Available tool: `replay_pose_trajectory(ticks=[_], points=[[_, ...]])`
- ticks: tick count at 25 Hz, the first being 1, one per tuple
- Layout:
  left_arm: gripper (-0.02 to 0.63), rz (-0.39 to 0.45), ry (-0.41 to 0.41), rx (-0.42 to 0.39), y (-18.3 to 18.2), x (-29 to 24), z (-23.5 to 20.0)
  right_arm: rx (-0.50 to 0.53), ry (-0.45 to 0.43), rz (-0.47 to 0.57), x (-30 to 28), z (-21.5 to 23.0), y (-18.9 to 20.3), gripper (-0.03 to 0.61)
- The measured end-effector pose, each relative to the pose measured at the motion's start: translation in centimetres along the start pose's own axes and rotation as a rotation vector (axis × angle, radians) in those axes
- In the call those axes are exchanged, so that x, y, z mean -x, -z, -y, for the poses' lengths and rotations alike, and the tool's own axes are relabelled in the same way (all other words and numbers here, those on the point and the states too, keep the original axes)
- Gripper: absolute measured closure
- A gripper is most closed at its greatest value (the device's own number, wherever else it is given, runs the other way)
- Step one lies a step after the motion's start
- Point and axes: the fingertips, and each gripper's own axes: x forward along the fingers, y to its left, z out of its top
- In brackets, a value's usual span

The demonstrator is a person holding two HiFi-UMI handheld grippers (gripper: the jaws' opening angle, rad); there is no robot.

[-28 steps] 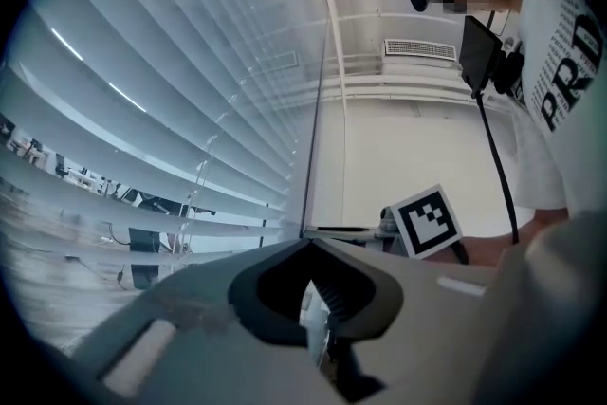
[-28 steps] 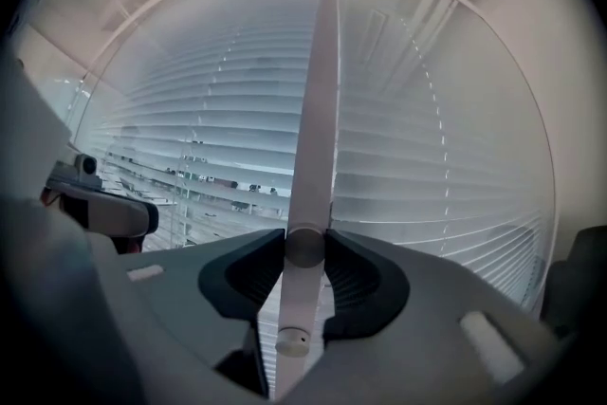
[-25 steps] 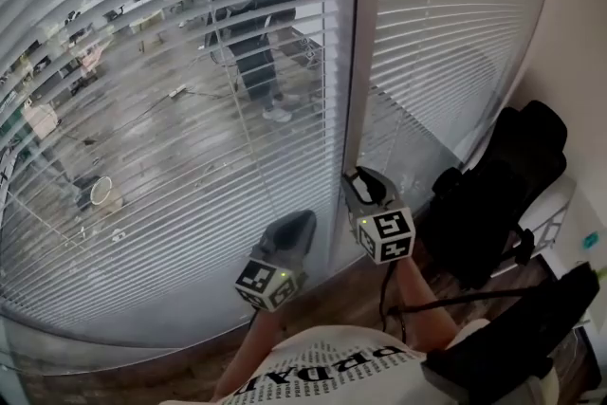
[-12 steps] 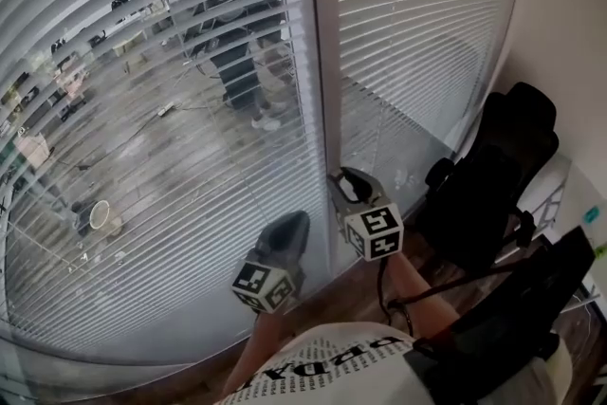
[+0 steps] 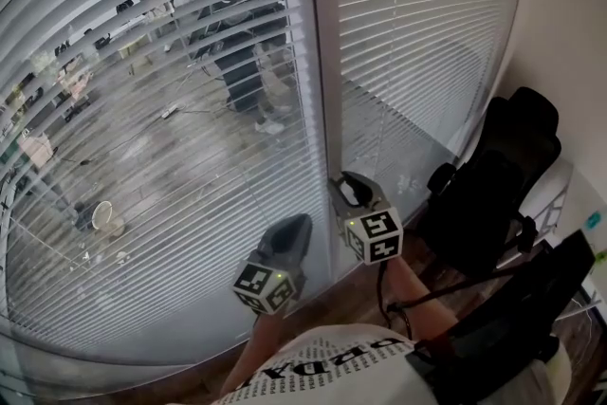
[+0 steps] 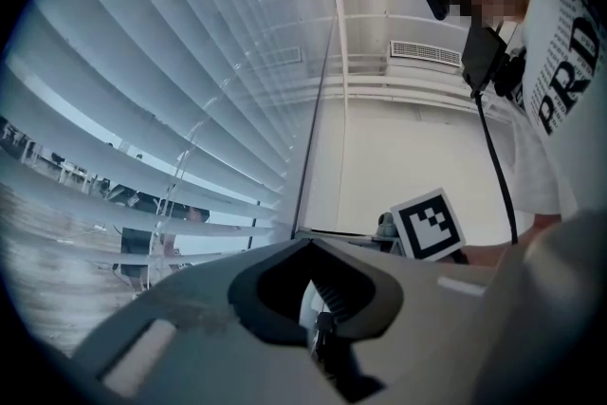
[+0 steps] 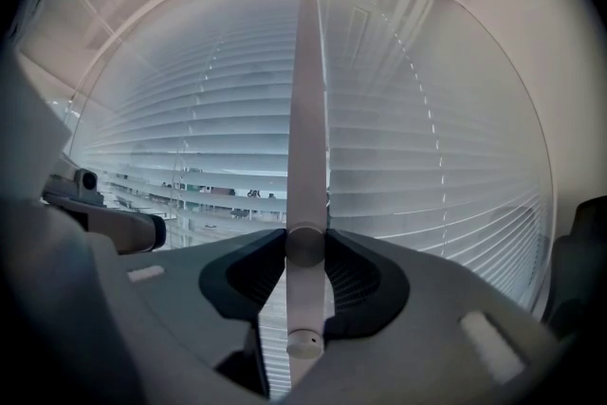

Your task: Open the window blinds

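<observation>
White slatted blinds cover two panes: the left blinds point(image 5: 142, 109) stand tilted enough to show the scene behind the glass, while the right blinds point(image 5: 427, 43) look more closed. A pale tilt wand point(image 7: 305, 156) hangs in front of the post between the panes. My right gripper point(image 5: 347, 190) point(image 7: 305, 280) is shut on the wand's lower end, level and pointing at the window. My left gripper point(image 5: 294, 228) point(image 6: 313, 299) hovers just left of it near the left blinds, jaws together and empty.
The window post point(image 5: 322, 81) divides the panes. A black office chair point(image 5: 493, 185) stands close on the right by the wall, with more dark gear point(image 5: 531, 318) and a cable below it. Wooden floor runs under the blinds.
The head view has shifted a little to the right since a second ago. Both grippers keep their places, the right one still on the wand. The slats look the same.
</observation>
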Motion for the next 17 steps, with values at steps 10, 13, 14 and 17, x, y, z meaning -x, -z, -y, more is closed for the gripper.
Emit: replay_pose_trajectory(ticks=[10, 13, 14, 17], points=[[0.621, -0.004, -0.001, -0.001, 0.21, -0.04, -0.06, 0.000, 0.002, 0.004, -0.06, 0.10, 0.04, 0.443], [0.621, -0.007, 0.004, 0.003, 0.10, -0.31, -0.20, -0.001, 0.004, 0.001, -0.28, 0.26, -0.09, 0.443], [0.621, -0.008, 0.005, 0.003, -0.01, -0.37, -0.25, -0.002, 0.004, 0.001, -0.37, 0.29, -0.19, 0.443], [0.621, -0.012, 0.007, 0.003, -0.34, -0.49, -0.46, -0.004, 0.006, -0.001, -0.67, 0.34, -0.51, 0.443]])
